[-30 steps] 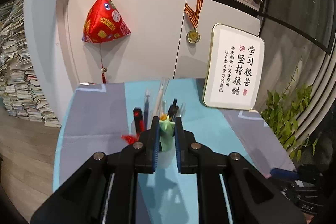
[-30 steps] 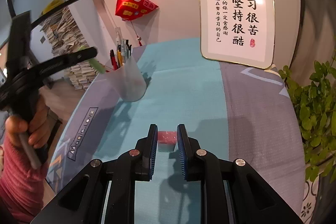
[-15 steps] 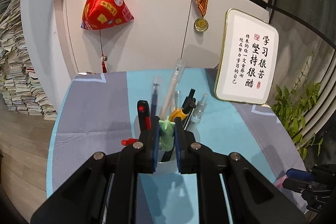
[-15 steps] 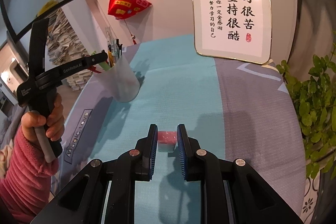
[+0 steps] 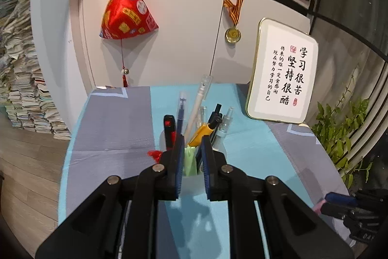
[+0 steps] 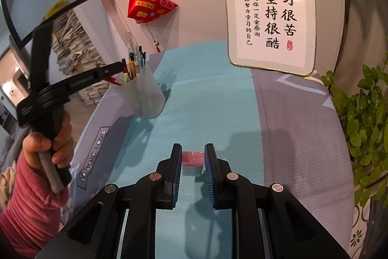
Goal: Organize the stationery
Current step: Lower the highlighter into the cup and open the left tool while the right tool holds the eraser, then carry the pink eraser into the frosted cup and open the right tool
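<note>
— How would that green pen (image 5: 189,159) handle, and where was it?

— Light and stiff, I'd judge, with a slick plastic barrel. It stood between the pads of the left claw (image 5: 191,157), at twelve o'clock from the wrist, its lower end already down inside the frosted pen cup (image 6: 143,94). The jaws looked parted to either side of it rather than pinching, so it seemed let go. Best held mid-barrel, across the pads.

— And the right claw (image 6: 193,163)?

— Narrow, its pads beside a small pink eraser (image 6: 192,160) that lay on the teal table (image 6: 213,101) at twelve o'clock. I couldn't tell whether the pads truly gripped it. The eraser should be soft, grippy and nearly weightless (a flat-sided block, easy to take by its two long faces).

— What differed from a second before?

— The left claw had come forward over the cup; the cup's pens (image 5: 194,111) had stood well beyond the tips, and now they rose right at them. The jaws had also widened off the green pen. The right claw and eraser had stayed put.
</note>
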`<act>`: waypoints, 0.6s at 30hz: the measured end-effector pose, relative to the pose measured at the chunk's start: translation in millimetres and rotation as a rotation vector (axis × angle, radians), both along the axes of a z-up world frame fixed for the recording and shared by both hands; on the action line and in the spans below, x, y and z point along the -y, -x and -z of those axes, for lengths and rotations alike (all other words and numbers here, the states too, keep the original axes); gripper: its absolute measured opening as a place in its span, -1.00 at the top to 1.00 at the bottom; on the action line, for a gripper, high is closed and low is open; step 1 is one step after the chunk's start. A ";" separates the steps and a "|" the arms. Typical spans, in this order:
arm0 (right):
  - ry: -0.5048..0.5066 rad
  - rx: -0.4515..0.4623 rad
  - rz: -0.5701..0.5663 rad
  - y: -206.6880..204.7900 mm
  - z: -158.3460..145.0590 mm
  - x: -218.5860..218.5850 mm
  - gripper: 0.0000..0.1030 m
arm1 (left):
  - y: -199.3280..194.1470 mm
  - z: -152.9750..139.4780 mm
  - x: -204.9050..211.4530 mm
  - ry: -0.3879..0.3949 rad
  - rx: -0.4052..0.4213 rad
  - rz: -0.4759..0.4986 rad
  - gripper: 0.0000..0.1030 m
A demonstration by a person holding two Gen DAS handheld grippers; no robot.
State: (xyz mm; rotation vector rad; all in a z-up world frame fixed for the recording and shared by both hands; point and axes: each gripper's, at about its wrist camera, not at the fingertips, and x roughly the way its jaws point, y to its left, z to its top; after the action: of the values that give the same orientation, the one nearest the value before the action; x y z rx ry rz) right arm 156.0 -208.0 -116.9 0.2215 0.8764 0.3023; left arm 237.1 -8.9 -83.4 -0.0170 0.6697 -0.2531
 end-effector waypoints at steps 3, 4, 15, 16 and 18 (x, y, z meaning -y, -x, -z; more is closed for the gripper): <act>0.001 0.002 -0.007 -0.6 -1.8 -2.6 0.61 | 17.5 -1.8 -4.1 -0.036 0.038 -0.018 0.51; 0.003 0.004 -0.010 -0.4 -2.7 -3.7 0.61 | 23.2 -1.5 -5.7 -0.042 0.049 -0.022 0.42; 0.048 0.044 -0.069 -10.2 -26.4 -35.6 0.61 | 66.5 21.8 -22.9 -0.064 0.038 -0.022 0.15; 0.051 0.049 -0.071 -12.0 -29.5 -38.4 0.61 | 68.5 23.7 -25.4 -0.059 0.031 -0.023 0.15; 0.054 0.061 -0.077 -16.2 -37.4 -44.6 0.61 | 71.9 26.5 -30.2 -0.049 0.024 -0.026 0.15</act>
State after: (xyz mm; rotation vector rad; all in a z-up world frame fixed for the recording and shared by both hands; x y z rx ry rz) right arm 172.1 -163.4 -79.5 0.1279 0.8332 0.3552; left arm 165.2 21.3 -110.0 0.0238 0.6508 -0.2113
